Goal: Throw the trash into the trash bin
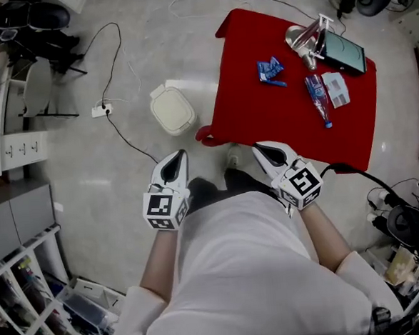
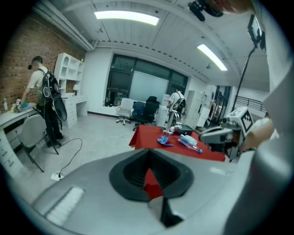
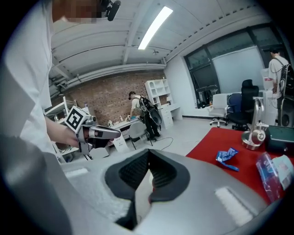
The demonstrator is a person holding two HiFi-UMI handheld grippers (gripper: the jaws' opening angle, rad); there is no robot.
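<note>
Nothing picked up yet, by the look of things; reaching comes first. Nothing in the left gripper point(image 1: 178, 158), jaws pressed together; likewise the right gripper point(image 1: 262, 151), closed and empty; both near the body, just short of the near edge of the red worktop point(image 1: 236, 90).

To do the step well: open the right gripper before arriving; go for the blue wrapper point(image 1: 270, 71) lying flat around the middle of the worktop, or the plastic bottle point(image 1: 318, 98) on its side just right of it. Come down steeply on the wrapper and pinch a raised crease, since probably thin and slippery on the cloth; take the bottle across its body, as likely light and prone to roll. Then carry left to the white trash bin point(image 1: 172, 110) on the floor just left of the worktop; looks lidded, so probably calls for the left gripper on the lid first.

Around: a tablet point(image 1: 343, 51) and a metal cup point(image 1: 301, 39) at the far right of the worktop, seemingly not trash, best left alone; a white packet point(image 1: 337, 90) just beside the bottle. On the floor, a black cable point(image 1: 125, 133) running left of the bin from a power strip point(image 1: 102, 110); worth minding underfoot. Far left, another person point(image 2: 41, 92) at a desk, well apart.
</note>
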